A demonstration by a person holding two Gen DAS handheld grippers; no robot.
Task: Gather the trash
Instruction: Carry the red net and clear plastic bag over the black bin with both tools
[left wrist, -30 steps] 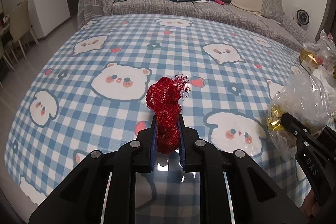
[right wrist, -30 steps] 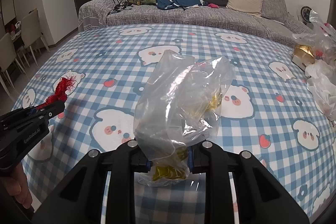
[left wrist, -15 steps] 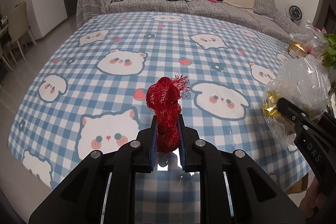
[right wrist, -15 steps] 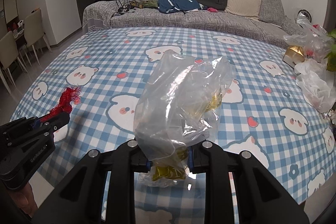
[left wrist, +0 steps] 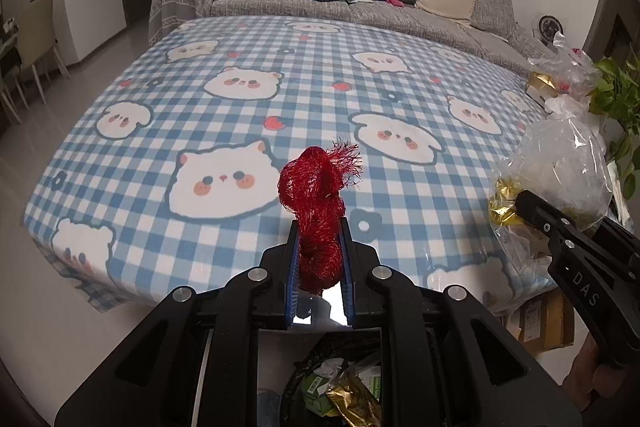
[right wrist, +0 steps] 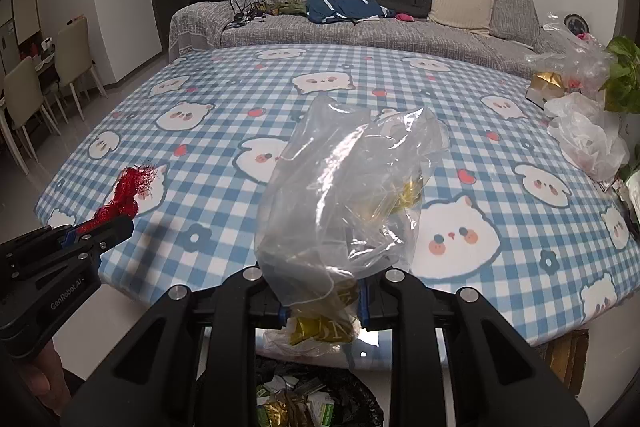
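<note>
Left wrist view: left gripper (left wrist: 319, 247) is clamped on a red mesh wad (left wrist: 318, 195). Both blue pads press its lower half; the frayed top stands up above the fingertips. The wad is held in the air, off the table (left wrist: 248, 115), in front of the table's near edge.

Below the fingers, at the bottom of the view, sits an open bin (left wrist: 340, 391) with a black liner. It holds gold foil and green and white packaging.

At right in the same view, the right gripper (left wrist: 524, 205) carries a clear plastic bag (left wrist: 560, 167) with gold foil inside. Part of a hand shows at the bottom right corner.

Right wrist view: right gripper (right wrist: 322, 301) is closed on the bag (right wrist: 344, 195). The 2 pads pinch its lower part; the bulk of the bag rises above the fingers and a gold-filled fold hangs below them. The bag is also off the table (right wrist: 460, 131), near its front edge. The bin (right wrist: 312, 403) lies directly beneath, trash visible inside.

At left in this view, the left gripper (right wrist: 100, 227) shows with the wad (right wrist: 128, 189) sticking out of its tip.

On the table's far right edge lie more plastic bags (right wrist: 588, 143) and a gold box (right wrist: 546, 87), beside a green plant (right wrist: 622, 75). A grey sofa (right wrist: 360, 27) stands behind the table.
</note>
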